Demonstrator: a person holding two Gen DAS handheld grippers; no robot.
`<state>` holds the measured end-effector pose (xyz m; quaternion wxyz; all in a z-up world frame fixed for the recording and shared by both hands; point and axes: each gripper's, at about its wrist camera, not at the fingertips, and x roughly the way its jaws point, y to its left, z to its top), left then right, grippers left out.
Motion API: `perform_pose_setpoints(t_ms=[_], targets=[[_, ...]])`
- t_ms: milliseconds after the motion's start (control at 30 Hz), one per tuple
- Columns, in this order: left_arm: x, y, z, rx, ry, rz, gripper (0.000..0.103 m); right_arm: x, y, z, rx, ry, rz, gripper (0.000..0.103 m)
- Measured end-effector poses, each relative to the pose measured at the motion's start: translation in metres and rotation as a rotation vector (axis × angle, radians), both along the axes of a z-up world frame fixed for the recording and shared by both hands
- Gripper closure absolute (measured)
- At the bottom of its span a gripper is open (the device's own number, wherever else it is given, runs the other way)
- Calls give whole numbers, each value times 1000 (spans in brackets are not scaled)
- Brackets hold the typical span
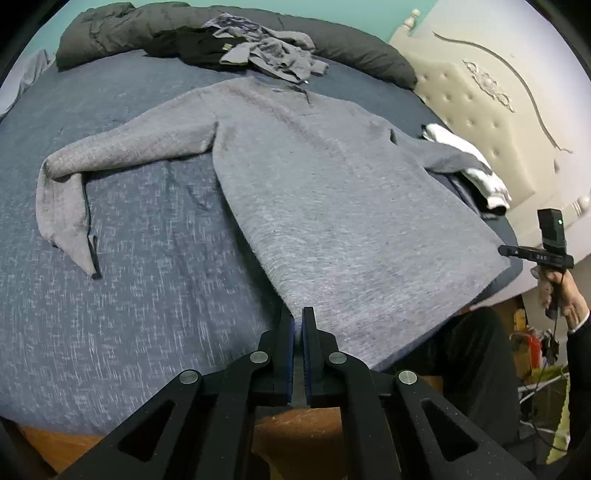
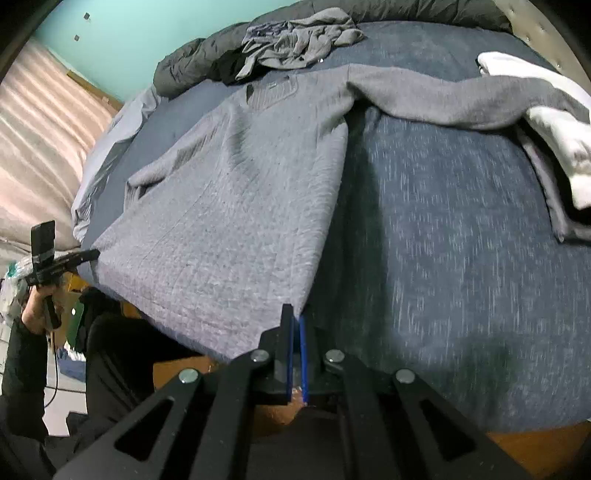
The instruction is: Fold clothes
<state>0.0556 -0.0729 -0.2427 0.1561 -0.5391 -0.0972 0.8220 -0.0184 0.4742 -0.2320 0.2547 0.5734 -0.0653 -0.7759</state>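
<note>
Left wrist view: a grey sweater (image 1: 314, 184) lies flat on the bed (image 1: 147, 295), its long axis running from the hem at the near edge up to the collar at the far side. One sleeve stretches out to the left of the body and bends back toward the near edge; the other runs right toward a white garment (image 1: 476, 166) beside the cream headboard (image 1: 498, 110). The left gripper (image 1: 298, 321) points steeply down, its jaws pressed together on the sweater's near-left hem corner, which is lifted off the bed. At the sweater's right hem corner the right gripper (image 1: 517, 251) appears, held in a hand (image 1: 561, 291). Beyond the collar sit a heap of grey clothes (image 1: 269, 51) and a dark duvet (image 1: 118, 33).

Right wrist view: the sweater (image 2: 236, 206) again runs hem-near, collar-far. The right gripper (image 2: 297, 321) angles down, jaws clamped on the near-right hem corner. The left gripper (image 2: 88, 254) holds the opposite hem corner, gripped by a hand (image 2: 37, 306). A teal wall (image 2: 129, 37) stands behind the bed (image 2: 461, 258).
</note>
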Motion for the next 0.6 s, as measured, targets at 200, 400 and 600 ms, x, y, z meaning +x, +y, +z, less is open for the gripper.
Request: perform_pose_setpoints(t_ms=[200, 400, 600], targets=[[-8, -3, -50, -32, -102, 32, 99, 1, -1, -52, 81, -84, -12, 101], [-18, -6, -89, -37, -203, 71, 96, -7, -21, -85, 141, -153, 23, 100], [-28, -19, -62, -67, -149, 103, 95, -20, -21, -65, 165, -101, 9, 79]])
